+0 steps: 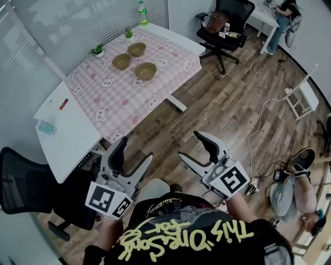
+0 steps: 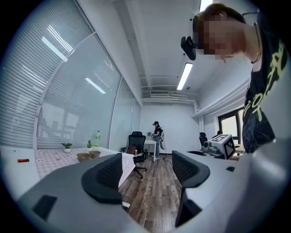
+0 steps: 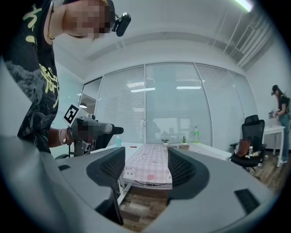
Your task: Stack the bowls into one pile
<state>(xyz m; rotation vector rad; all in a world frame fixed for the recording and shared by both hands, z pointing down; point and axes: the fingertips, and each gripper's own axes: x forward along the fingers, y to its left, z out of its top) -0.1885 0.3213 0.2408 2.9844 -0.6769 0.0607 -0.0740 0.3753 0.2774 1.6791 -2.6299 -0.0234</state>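
Three tan bowls stand apart on the pink checked tablecloth [image 1: 119,96] at the far end of the table: one [image 1: 121,61] at the left, one [image 1: 136,49] behind it, one [image 1: 146,71] nearest. My left gripper [image 1: 135,149] and right gripper [image 1: 190,145] are held level over the wooden floor, well short of the table, both open and empty. In the left gripper view two bowls [image 2: 83,156] show far off to the left of my left gripper [image 2: 148,170]. In the right gripper view my right gripper [image 3: 145,166] frames the table's near end [image 3: 150,170], with a bowl [image 3: 183,147] at its far end.
Two small potted plants [image 1: 97,50] and a green bottle [image 1: 141,13] stand at the table's far edge. A white desk [image 1: 67,134] adjoins the cloth. A black chair [image 1: 20,189] is at the left, another [image 1: 222,23] beyond the table. Cables [image 1: 258,129] and a person [image 1: 297,186] are on the floor.
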